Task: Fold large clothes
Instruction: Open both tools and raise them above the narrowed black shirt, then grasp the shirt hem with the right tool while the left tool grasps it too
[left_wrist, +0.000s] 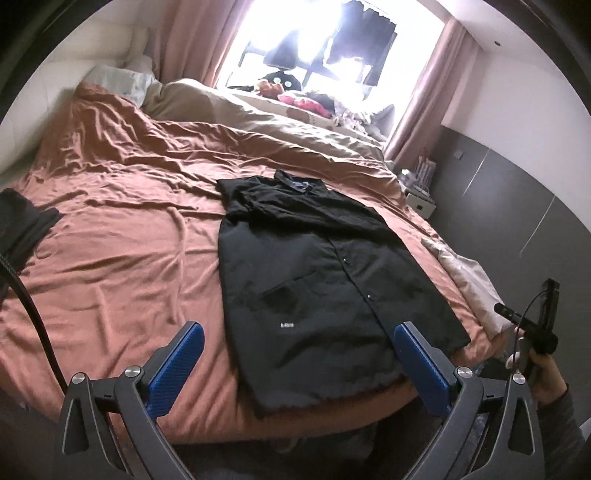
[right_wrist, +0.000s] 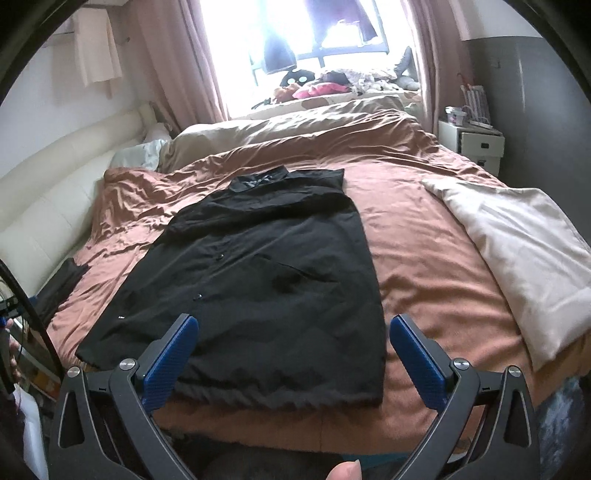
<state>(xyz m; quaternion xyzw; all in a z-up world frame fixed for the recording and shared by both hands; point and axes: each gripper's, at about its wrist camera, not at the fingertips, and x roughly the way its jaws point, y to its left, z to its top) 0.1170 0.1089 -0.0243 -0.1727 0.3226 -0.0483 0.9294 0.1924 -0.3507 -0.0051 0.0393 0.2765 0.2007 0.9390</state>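
Observation:
A black button-front shirt (left_wrist: 317, 280) lies flat on the rust-brown bed sheet (left_wrist: 122, 236), collar away from me, hem at the near bed edge, its sleeves folded in across the chest. It also shows in the right wrist view (right_wrist: 266, 280). My left gripper (left_wrist: 299, 332) is open, hovering above the hem with nothing between its blue pads. My right gripper (right_wrist: 293, 325) is open and empty too, above the hem near the bed's front edge. The right gripper's body (left_wrist: 539, 325) shows at the right in the left wrist view.
A cream pillow (right_wrist: 517, 251) lies on the bed's right side. A beige duvet (right_wrist: 280, 129) is bunched at the far end below a bright window. A dark garment (left_wrist: 26, 225) sits at the left edge. A white nightstand (right_wrist: 472, 140) stands right of the bed.

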